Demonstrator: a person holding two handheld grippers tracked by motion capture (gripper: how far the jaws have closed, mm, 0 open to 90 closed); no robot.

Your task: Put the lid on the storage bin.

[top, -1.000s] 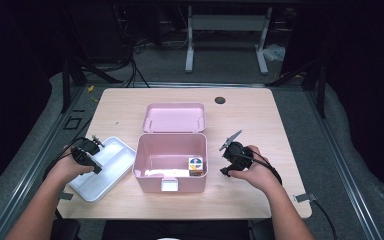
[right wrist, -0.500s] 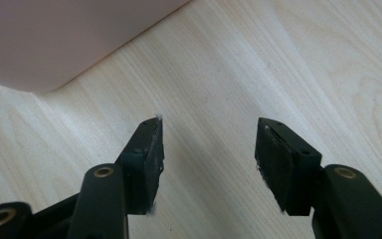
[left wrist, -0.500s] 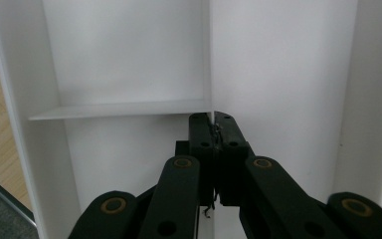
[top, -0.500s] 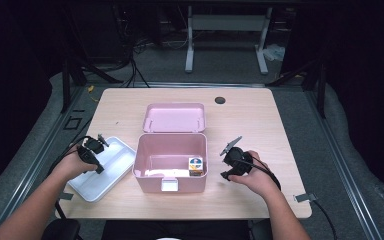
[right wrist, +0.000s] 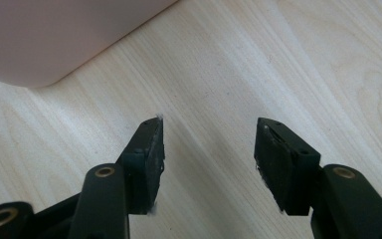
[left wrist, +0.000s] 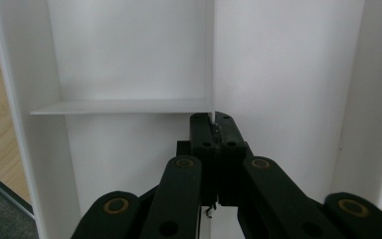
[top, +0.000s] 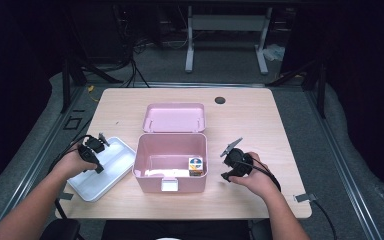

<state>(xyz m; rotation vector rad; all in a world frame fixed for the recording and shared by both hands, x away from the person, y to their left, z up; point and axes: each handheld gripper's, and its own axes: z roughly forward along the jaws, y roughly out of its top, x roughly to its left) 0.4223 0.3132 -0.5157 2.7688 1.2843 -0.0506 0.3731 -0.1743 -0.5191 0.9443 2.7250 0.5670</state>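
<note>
White divided tray (top: 111, 172) lies at table's (top: 260, 125) left front corner, just beside pink box (top: 152, 172). Left gripper (top: 94, 151) sits over tray; in left gripper view its jaws are pressed together on thin upright divider wall (left wrist: 213, 59) of tray (left wrist: 288, 74). Pink box open at centre, lid (top: 174, 118) lying behind it; small colourful cube (top: 196, 165) in box's right front corner. Right gripper (top: 228, 162) rests right of box, jaws apart over bare wood, nothing between them; box corner (right wrist: 54, 35) shows in right gripper view.
</note>
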